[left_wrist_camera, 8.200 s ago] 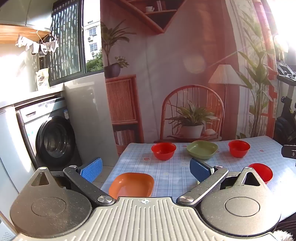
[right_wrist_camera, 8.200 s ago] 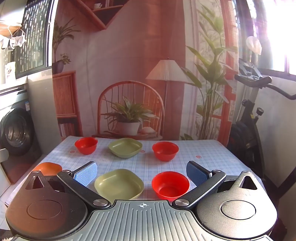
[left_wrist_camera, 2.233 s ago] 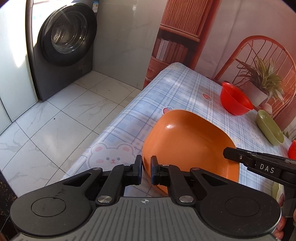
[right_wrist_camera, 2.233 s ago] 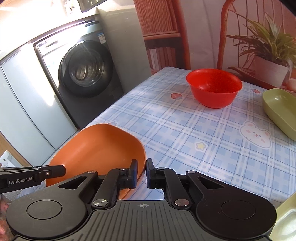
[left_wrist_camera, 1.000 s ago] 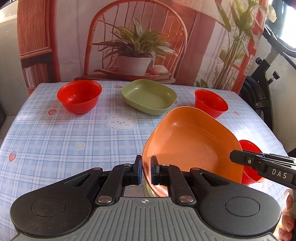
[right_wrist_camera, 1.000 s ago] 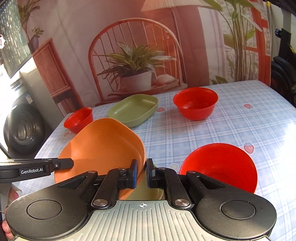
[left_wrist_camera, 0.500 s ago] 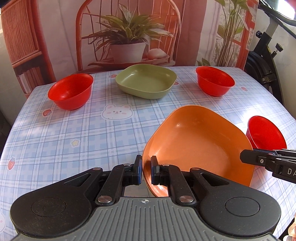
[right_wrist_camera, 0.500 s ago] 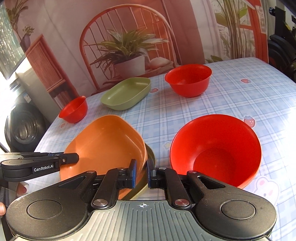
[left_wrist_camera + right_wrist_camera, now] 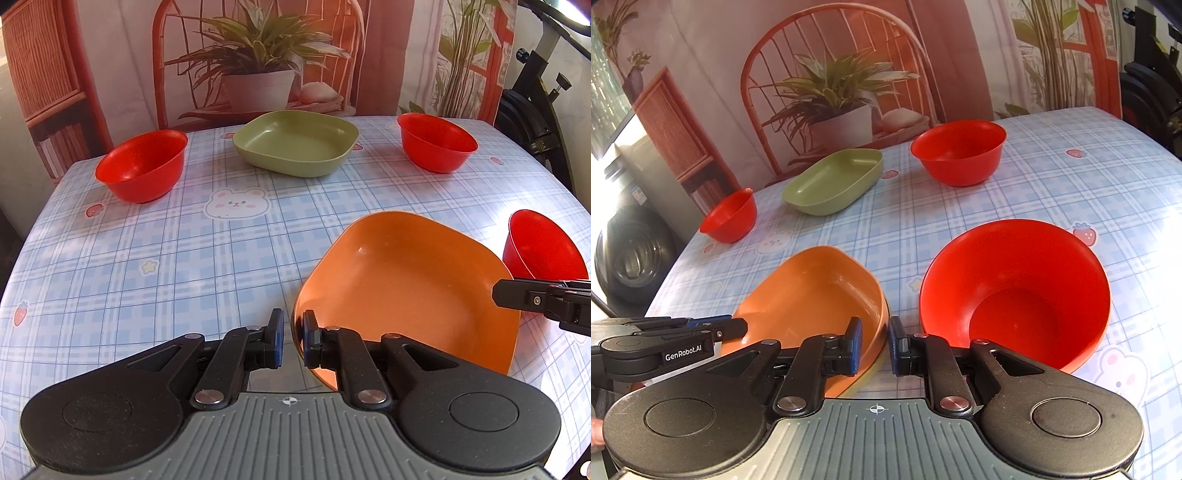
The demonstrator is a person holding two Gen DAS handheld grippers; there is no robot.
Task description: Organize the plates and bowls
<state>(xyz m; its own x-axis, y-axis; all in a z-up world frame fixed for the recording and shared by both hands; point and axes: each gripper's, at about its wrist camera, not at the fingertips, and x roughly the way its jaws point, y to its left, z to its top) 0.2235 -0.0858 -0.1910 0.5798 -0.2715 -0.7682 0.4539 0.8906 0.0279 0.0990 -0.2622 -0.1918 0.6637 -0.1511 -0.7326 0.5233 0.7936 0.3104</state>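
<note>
Left gripper (image 9: 290, 338) fingers slightly apart astride the near rim of the orange square plastic plate (image 9: 406, 288), lower right of frame, w/ a gap showing. Right gripper (image 9: 874, 345) likewise straddles the plate's other rim, parted. The plate sits on a green plate edge (image 9: 871, 373). Red round bowl (image 9: 1015, 291) just beside, right. Checked blue tablecloth (image 9: 184, 258) underneath.

A home. The tabletop (image 9: 221, 258) wears a blue checked cloth printed with bears and strawberries. Left of it stands a washing machine (image 9: 631, 254), right of it an exercise bike (image 9: 535, 107). Behind it hangs a backdrop (image 9: 258, 55) printed with a chair and plant.
</note>
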